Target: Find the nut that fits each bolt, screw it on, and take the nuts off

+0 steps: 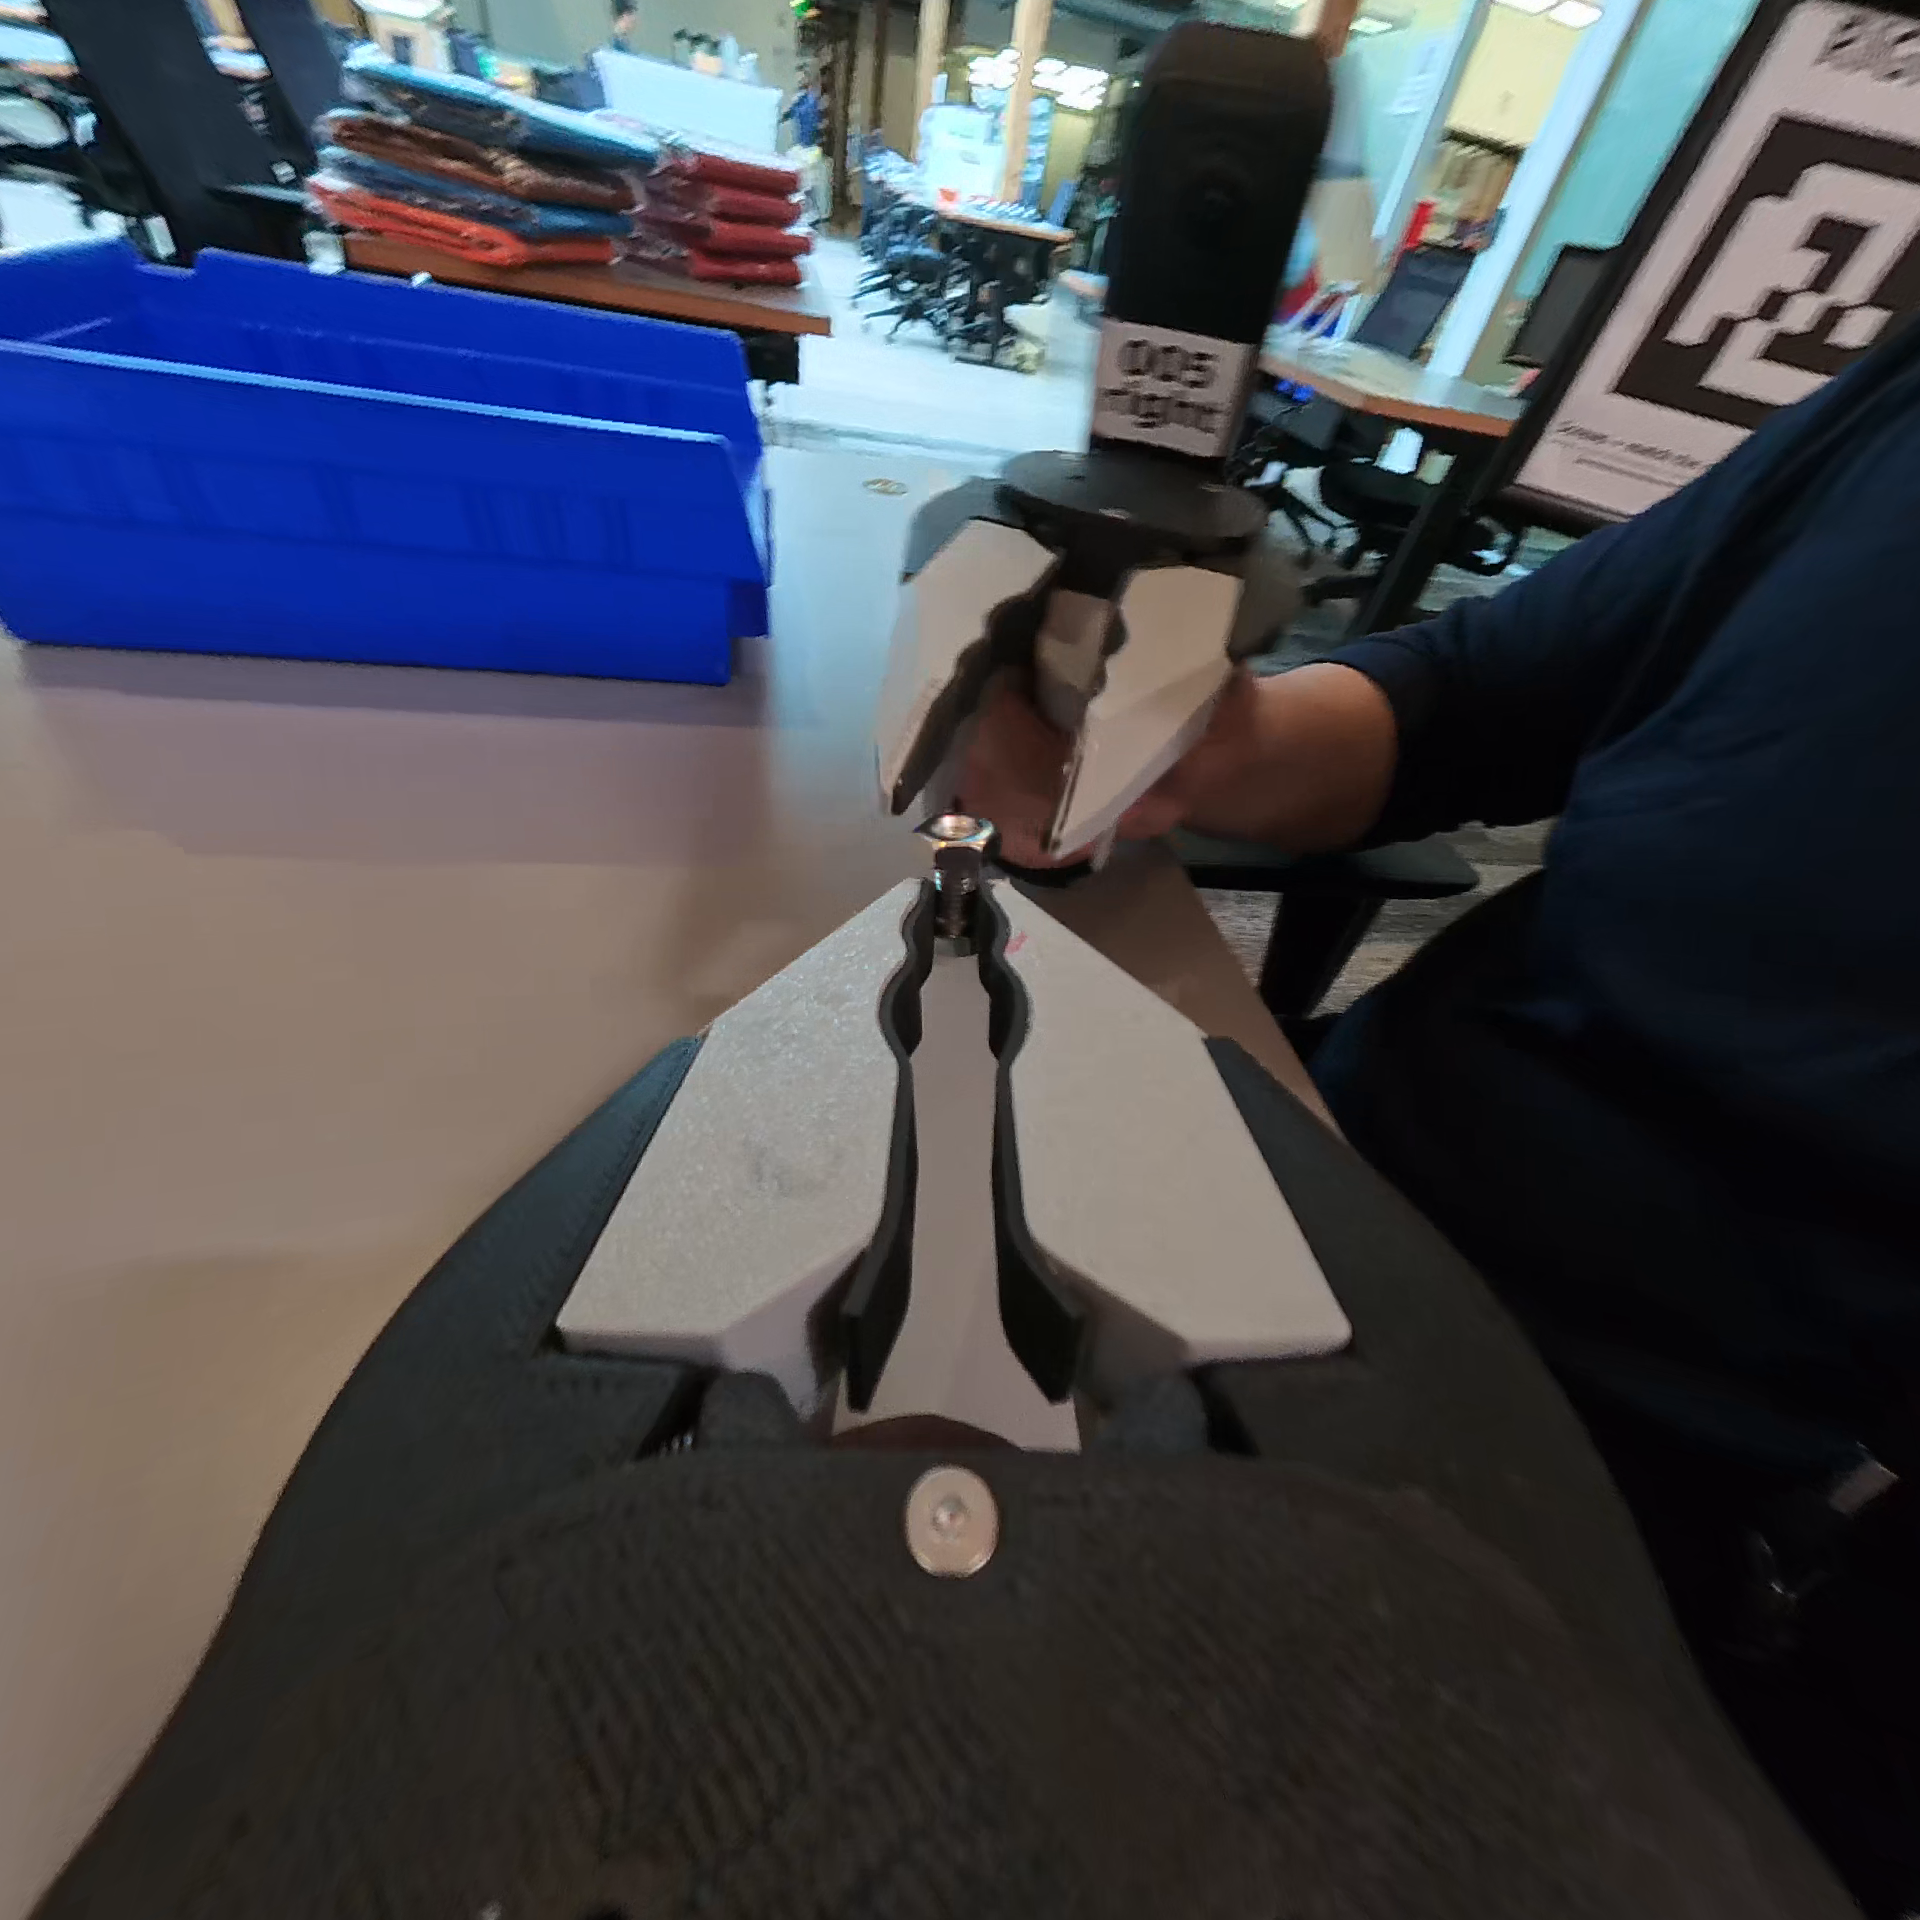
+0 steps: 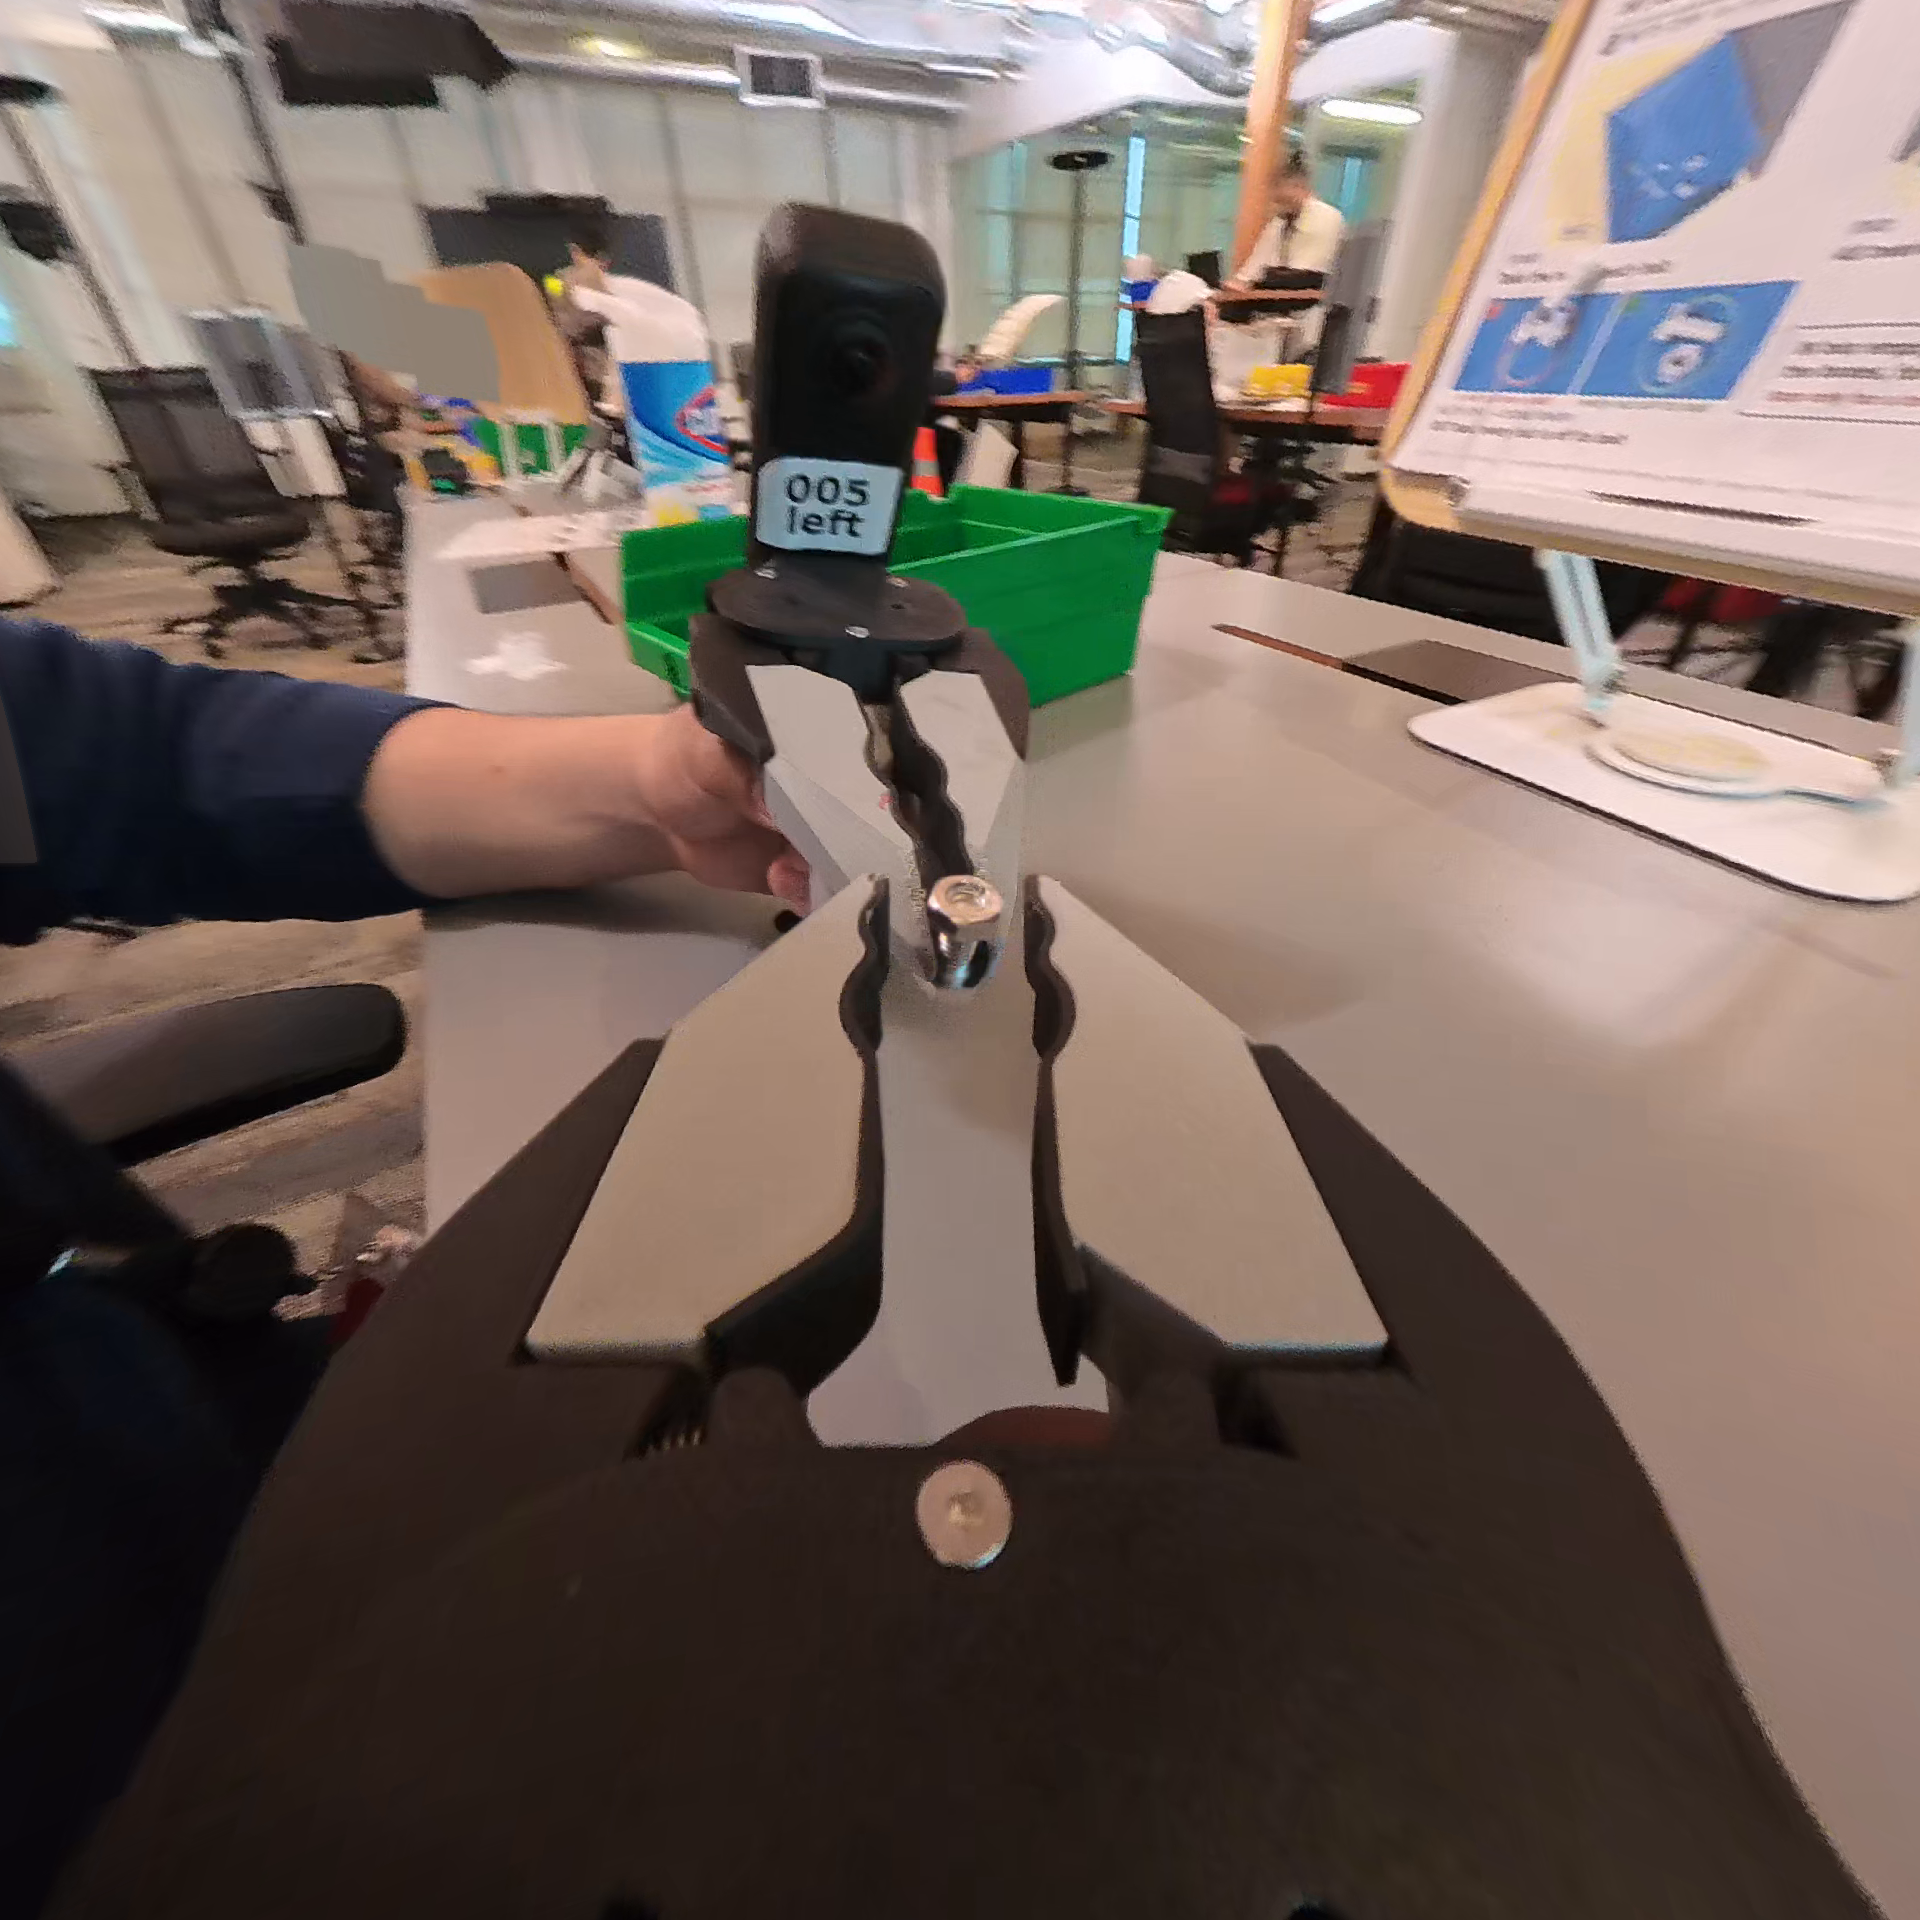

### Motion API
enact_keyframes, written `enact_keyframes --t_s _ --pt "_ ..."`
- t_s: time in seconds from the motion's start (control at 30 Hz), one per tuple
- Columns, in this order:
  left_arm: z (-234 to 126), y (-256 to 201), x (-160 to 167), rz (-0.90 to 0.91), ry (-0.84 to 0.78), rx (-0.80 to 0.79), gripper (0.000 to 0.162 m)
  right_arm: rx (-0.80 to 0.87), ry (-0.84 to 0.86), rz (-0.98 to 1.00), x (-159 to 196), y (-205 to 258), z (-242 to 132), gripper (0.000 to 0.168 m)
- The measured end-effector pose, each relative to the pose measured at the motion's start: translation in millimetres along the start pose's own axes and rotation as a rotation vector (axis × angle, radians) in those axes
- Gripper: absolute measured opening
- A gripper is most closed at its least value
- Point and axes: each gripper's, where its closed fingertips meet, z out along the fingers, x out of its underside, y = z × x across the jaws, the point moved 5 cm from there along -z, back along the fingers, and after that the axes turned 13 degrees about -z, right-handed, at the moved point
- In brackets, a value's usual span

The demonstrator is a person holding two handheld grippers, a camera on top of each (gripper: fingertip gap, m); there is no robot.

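While our left gripper (image 1: 954, 914) clamps the bolt (image 1: 952, 902) between its fingertips, the bolt's threaded end sticks out past the tips, toward the right gripper (image 1: 982, 821). A nut (image 1: 954, 831) sits on that free end, just beyond our left fingertips. In the right wrist view the nut (image 2: 961, 902) lies between the right gripper's (image 2: 956, 914) fingertips, its hole facing the camera, with the bolt (image 2: 958, 961) running away from it into the left gripper (image 2: 940, 883). Our right fingers (image 2: 1049, 935) stand apart, with a gap showing on each side of the nut, so they grip nothing. Beyond the left fingers and off to their left a blue bin (image 1: 374, 488) rests on the table (image 1: 312, 883). Beyond the right fingers, behind the left gripper, a green bin (image 2: 1049, 592) sits on the same table (image 2: 1351, 883).
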Motion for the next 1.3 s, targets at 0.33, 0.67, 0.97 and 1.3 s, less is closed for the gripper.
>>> enact_keyframes --t_s 0.33,0.67,0.97,1.3 --pt "0.1 -21.6 3.3 0.084 0.024 0.142 0.005 -0.376 -0.076 -0.021 -13.8 1.9 -7.0 0.021" --pt "-0.1 -24.8 2.5 0.087 0.017 0.164 0.005 -0.417 -0.065 -0.073 -6.2 6.8 -2.5 0.016" --pt "0.9 -22.3 3.3 0.090 0.024 0.139 0.005 -0.364 -0.046 -0.138 -0.9 9.6 -2.1 0.012" --pt "1.5 -3.6 2.8 0.041 0.027 0.006 0.005 -0.081 0.047 -0.117 11.6 0.8 5.1 0.011"
